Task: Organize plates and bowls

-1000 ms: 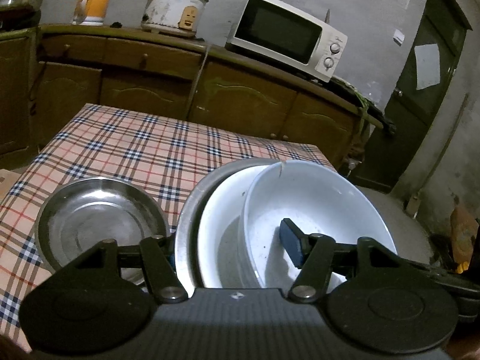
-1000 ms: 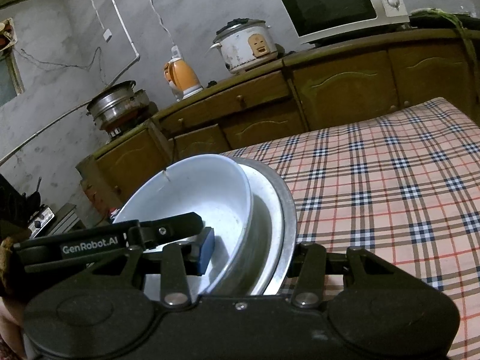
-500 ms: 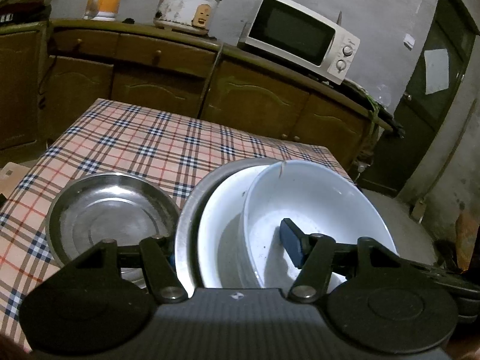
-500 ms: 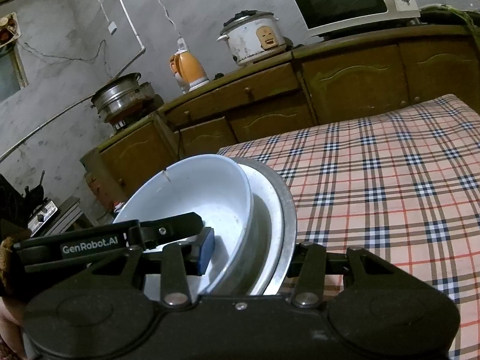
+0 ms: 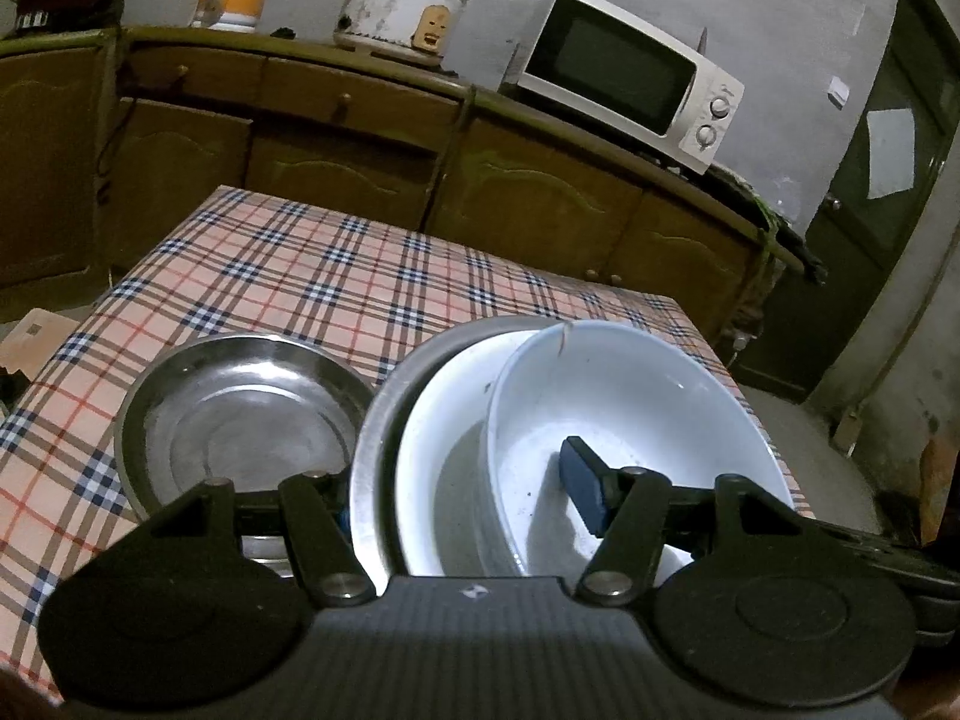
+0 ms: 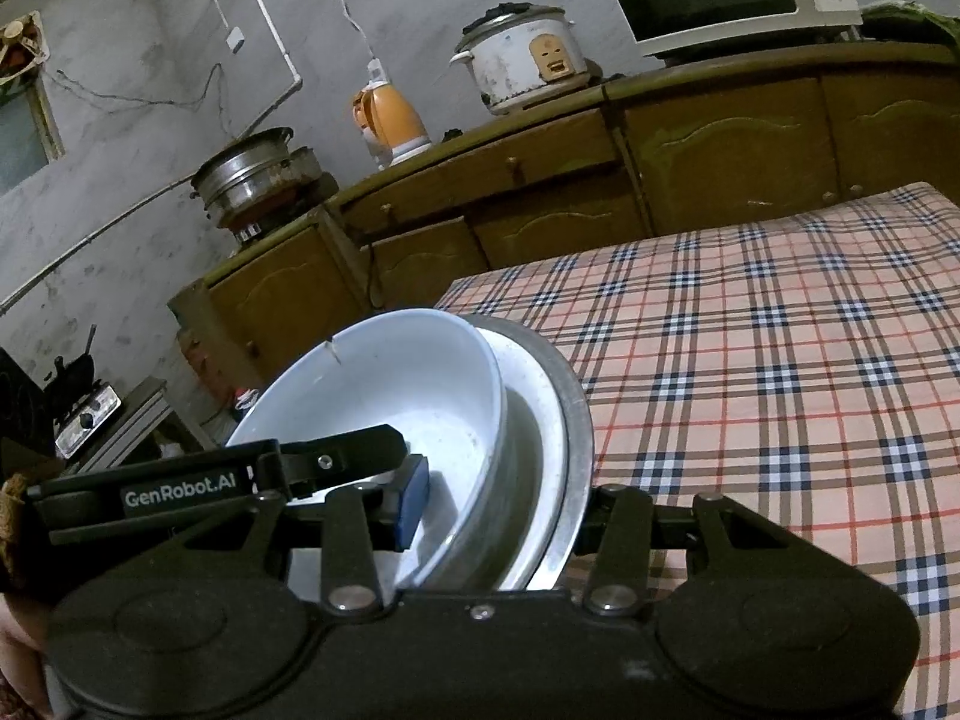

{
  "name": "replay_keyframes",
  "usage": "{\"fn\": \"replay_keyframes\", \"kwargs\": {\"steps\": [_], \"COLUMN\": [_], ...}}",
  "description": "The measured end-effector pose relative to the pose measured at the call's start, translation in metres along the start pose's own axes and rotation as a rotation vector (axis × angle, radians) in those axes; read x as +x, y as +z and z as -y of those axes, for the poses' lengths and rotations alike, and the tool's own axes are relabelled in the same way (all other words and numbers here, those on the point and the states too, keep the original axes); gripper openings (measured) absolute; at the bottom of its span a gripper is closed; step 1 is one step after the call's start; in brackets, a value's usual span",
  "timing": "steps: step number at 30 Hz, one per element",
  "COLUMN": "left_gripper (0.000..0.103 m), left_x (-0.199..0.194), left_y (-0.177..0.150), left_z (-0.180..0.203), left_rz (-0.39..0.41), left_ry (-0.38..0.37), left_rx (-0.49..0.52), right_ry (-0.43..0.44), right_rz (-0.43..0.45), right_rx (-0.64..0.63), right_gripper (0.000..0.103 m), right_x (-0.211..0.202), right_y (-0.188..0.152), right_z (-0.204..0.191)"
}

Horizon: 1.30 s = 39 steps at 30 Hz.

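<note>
Steel dish [image 5: 240,414] sits on the plaid table [image 5: 336,294] at nine o'clock of the stack. Left gripper [image 5: 468,498] clamps the nested stack: steel plate [image 5: 384,420], white plate [image 5: 444,420], white bowl [image 5: 630,396]. Right gripper [image 6: 498,504] clamps it too, at three o'clock.

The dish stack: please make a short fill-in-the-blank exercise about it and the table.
1. The white bowl sits in a white plate on a ____ plate.
2. Both tools grip this ____.
3. The cloth has a ____ pattern.
Missing: steel; stack; plaid
</note>
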<state>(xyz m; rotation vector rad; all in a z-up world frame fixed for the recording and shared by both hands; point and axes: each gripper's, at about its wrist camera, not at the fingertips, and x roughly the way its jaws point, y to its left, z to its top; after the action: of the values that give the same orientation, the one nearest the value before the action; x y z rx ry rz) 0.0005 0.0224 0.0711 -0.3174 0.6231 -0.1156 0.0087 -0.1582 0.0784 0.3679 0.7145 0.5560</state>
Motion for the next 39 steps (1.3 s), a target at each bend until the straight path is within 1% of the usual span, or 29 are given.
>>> {"fn": "replay_keyframes", "kwargs": {"steps": [39], "left_gripper": [0.063], "left_x": [-0.001], "left_y": [0.001], "left_z": [-0.042], "left_rz": [0.001], "left_ry": [0.058], "left_rx": [-0.088], "right_ry": [0.044], "right_rz": [-0.07], "right_rx": [-0.047], "right_gripper": [0.055], "right_x": [0.051], "right_y": [0.002], "right_z": [-0.023]}}
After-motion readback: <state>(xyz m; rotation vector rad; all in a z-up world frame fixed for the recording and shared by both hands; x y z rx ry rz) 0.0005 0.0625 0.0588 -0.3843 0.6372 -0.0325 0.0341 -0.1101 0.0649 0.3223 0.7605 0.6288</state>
